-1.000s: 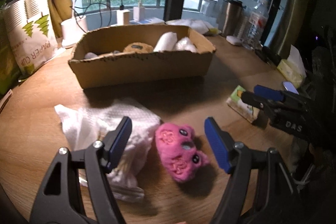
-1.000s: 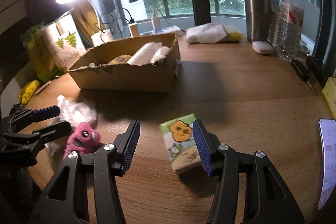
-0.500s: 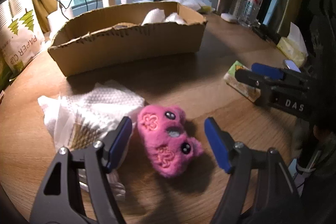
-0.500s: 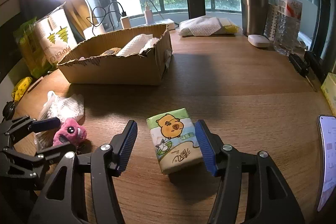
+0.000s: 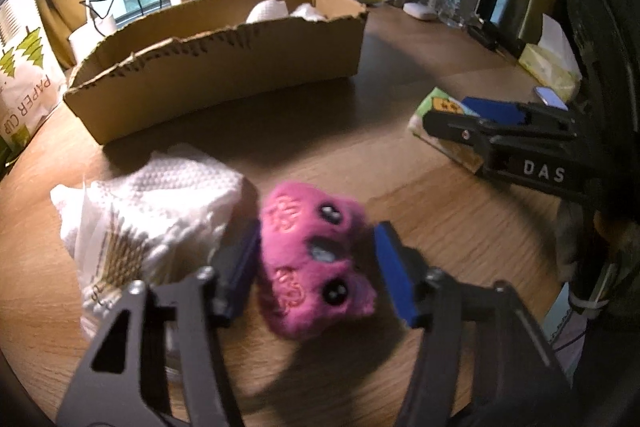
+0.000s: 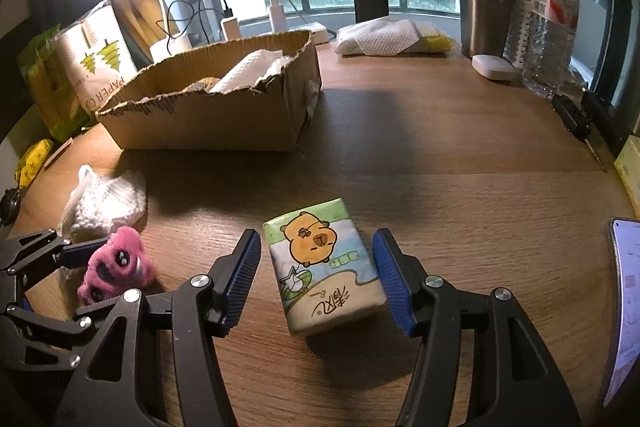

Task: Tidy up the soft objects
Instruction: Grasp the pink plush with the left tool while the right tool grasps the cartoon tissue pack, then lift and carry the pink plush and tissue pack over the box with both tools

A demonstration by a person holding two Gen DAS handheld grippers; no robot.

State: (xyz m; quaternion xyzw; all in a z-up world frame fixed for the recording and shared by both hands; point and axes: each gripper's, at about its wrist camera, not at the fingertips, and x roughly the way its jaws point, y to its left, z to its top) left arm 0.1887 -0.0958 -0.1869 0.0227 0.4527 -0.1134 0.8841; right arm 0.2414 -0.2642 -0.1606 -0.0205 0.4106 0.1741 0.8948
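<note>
Now: left gripper [image 5: 314, 269] jaws closing around pink plush [image 5: 314, 263] on table [image 5: 400, 115], beside napkin [image 5: 160, 203]; may snag it. Right gripper [image 6: 316, 277] parted astride tissue pack [image 6: 324, 265], not touching.

Our left gripper [image 5: 316, 267] tilts steeply down, its jaws closing with the pink toy [image 5: 314, 267] between the blue pads; the left pad is at the toy's side. Our right gripper [image 6: 316, 279] also angles down, jaws apart, straddling the tissue pack [image 6: 324, 267] without touching it.
</note>
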